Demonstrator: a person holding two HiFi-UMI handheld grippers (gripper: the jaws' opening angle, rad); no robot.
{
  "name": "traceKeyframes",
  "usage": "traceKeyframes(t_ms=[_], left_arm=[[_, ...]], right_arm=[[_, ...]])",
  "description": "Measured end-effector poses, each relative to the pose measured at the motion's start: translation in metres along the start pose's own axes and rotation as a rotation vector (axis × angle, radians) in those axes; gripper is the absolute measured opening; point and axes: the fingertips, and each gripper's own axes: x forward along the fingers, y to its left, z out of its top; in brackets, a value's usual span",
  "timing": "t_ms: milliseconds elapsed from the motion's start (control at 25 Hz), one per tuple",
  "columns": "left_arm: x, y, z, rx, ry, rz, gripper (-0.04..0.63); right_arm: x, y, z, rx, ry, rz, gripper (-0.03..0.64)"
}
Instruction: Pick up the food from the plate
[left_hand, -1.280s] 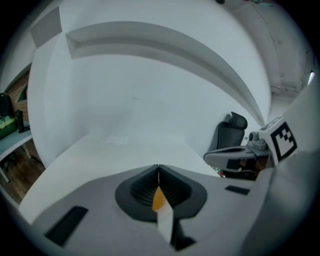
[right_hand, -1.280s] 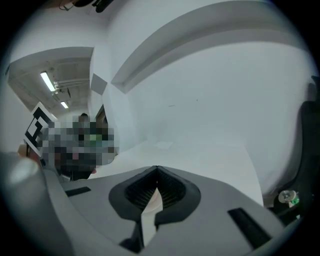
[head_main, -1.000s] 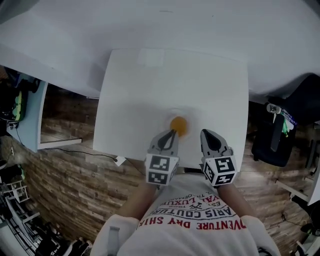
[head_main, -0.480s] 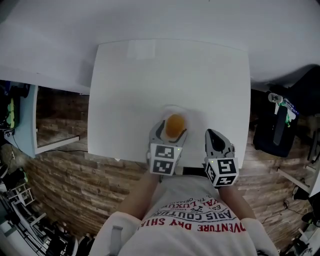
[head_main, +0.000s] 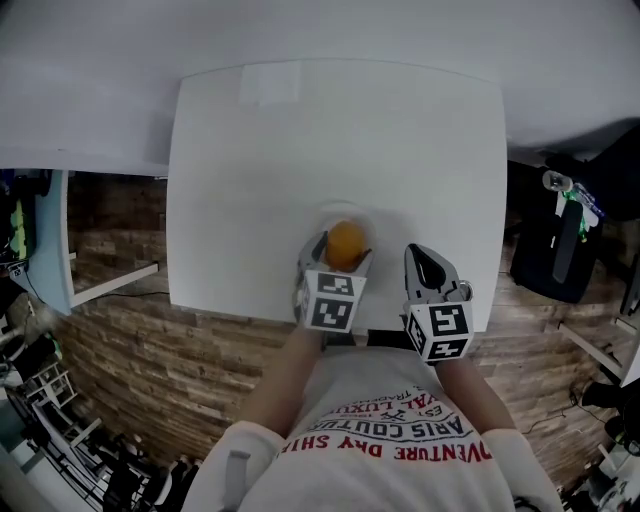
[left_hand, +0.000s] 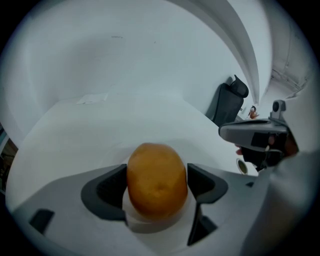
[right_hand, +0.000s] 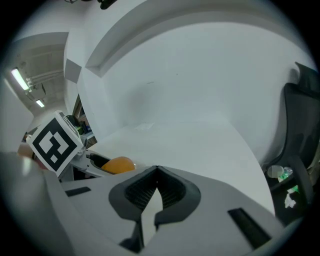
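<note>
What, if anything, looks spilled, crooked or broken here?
Nothing stands out. The orange food sits whole on its white plate, between the opening jaws of the left gripper. The right gripper is shut and empty beside it.

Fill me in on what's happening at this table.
A person holds a hand-held gripper in each hand over a white table. The left hand-held gripper has its jaws opening either side of the orange food, which sits on a white plate and is not yet lifted. The right hand-held gripper waits to the side, jaws together and empty.
</note>
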Motion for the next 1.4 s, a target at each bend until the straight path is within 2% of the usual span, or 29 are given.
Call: traceKeyframes(t_ms=[320,560,840,1160,1400], left_arm=[[0.006,-0.001,-0.001,0.044,0.019,0.029,0.365],[-0.004,-0.001,0.013,0.043,-0.035,0.039,0.362],[-0.040,-0.001,0.052,0.035,-0.187,0.041,0.362],[-0.099,-0.001,0.100,0.028,-0.386,0.048,0.362],[-0.153,0.001,0.136,0.080,-0.543,0.094,0.362]], right_arm=[[-0.009,-0.009,0.002,0.015,-0.008,-0.019,0.011],[-0.015,-0.012,0.006,0.014,-0.017,-0.021,0.011],[-0.023,-0.005,0.028,-0.008,-0.062,-0.007,0.011],[-0.049,0.007,0.075,-0.032,-0.180,0.004,0.011],[-0.068,0.021,0.112,-0.064,-0.280,0.010,0.011]])
